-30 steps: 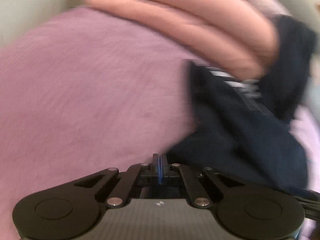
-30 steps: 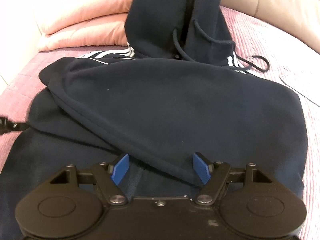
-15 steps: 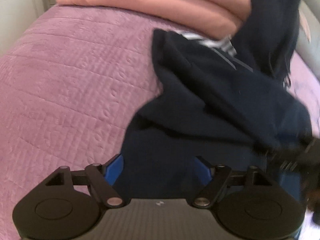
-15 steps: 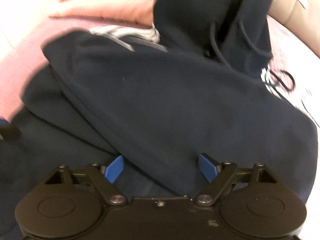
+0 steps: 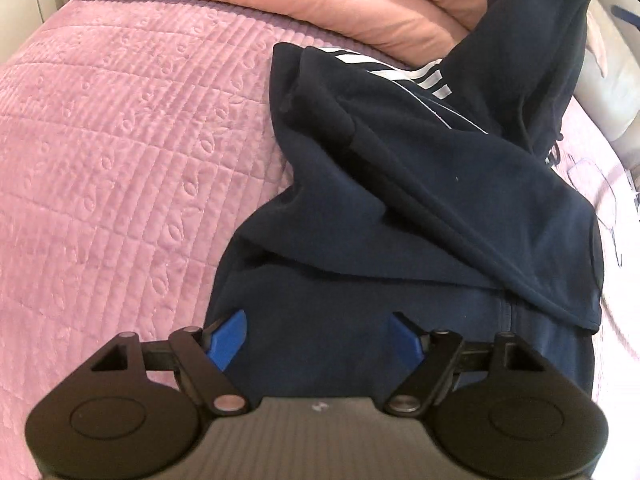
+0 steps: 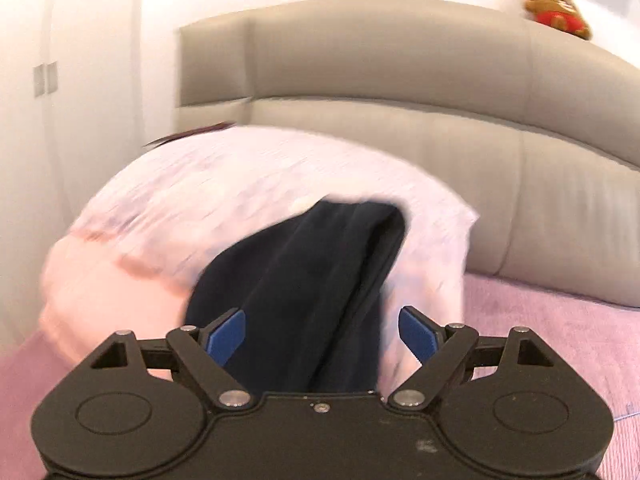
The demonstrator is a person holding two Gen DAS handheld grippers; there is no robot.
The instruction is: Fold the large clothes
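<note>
Presently, the navy hoodie (image 5: 420,208) lies part-folded on the pink quilted bedspread (image 5: 120,140), occupying the right half of the left wrist view. One panel is turned diagonally over the body of the garment, and white stripes (image 5: 416,76) show at its far end, just beside the stacked peach pillows (image 5: 320,4). The hood portion stands propped against those pillows at far right. The left gripper (image 5: 316,334) points steeply down over the near hem, its blue-padded jaws spread; dark fabric lies beneath and between them, but the pads (image 5: 228,334) press on nothing. The right gripper (image 6: 322,336) is aimed closer to level, toward the far end of the bed, with its jaws spread wide and nothing pinched; the view is blurred. Ahead of it the hood (image 6: 312,280) leans on a white pillow (image 6: 240,184), behind which runs a beige padded headboard (image 6: 400,80). A small red-and-brown object (image 6: 558,16) sits on the headboard's top edge, too blurred to identify.
</note>
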